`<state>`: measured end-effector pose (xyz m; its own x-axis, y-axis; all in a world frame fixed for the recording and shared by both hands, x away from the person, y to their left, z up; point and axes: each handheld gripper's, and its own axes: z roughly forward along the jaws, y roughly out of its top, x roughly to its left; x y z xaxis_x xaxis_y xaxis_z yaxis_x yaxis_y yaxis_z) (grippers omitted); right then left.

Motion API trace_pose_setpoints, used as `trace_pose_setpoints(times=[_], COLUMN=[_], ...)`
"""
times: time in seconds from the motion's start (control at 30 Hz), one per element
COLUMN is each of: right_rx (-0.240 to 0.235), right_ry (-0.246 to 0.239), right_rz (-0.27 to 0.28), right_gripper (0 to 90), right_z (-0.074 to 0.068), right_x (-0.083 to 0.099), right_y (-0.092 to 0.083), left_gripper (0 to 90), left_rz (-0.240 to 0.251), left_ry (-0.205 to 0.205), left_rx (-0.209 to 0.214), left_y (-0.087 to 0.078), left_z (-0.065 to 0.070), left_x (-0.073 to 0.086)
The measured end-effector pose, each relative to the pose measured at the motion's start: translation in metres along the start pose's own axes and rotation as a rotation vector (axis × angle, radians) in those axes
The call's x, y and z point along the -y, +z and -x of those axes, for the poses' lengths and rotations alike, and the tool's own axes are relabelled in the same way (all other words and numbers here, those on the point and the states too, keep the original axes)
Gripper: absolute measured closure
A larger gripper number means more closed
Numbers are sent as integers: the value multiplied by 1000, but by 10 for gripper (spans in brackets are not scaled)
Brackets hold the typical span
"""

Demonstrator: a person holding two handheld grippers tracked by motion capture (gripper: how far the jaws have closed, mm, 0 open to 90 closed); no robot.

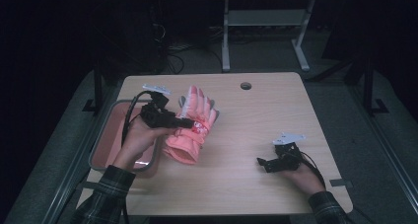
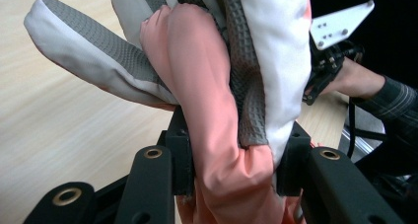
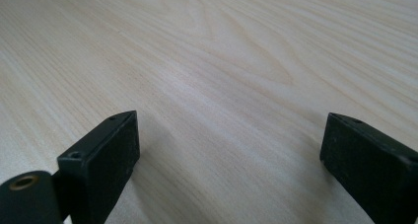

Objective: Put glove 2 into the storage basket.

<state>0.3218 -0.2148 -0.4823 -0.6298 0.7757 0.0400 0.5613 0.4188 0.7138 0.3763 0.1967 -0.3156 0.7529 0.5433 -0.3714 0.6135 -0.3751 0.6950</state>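
A padded salmon-pink winter glove [image 1: 191,125] with grey and white fingers hangs above the left part of the wooden table [image 1: 256,120]. My left gripper [image 1: 188,121] is shut on it near the cuff. In the left gripper view the glove [image 2: 217,86] bulges between the two black jaws, which press on it from both sides, grey textured palm and white fingers standing up. My right gripper [image 1: 263,163] rests low on the table at the right, open, and its own view has bare wood between the jaws [image 3: 229,150].
A grey-rimmed tray [image 1: 102,135] with a pink inside sits at the table's left edge, under my left forearm. A round cable hole [image 1: 245,86] is near the far edge. A metal stand [image 1: 266,31] is on the floor beyond the table.
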Motion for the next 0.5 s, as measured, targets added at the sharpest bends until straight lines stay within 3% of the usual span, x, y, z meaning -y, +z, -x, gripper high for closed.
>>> trace_pose_setpoints(times=[0.5], right_rx=[1], right_ry=[0], right_rz=[0], right_gripper=[75], right_z=[0], right_x=[0], right_y=[0], left_gripper=[601], left_rz=[80], left_ry=[-69], left_rx=[-112], left_y=[-80], left_z=[-30], left_x=[13])
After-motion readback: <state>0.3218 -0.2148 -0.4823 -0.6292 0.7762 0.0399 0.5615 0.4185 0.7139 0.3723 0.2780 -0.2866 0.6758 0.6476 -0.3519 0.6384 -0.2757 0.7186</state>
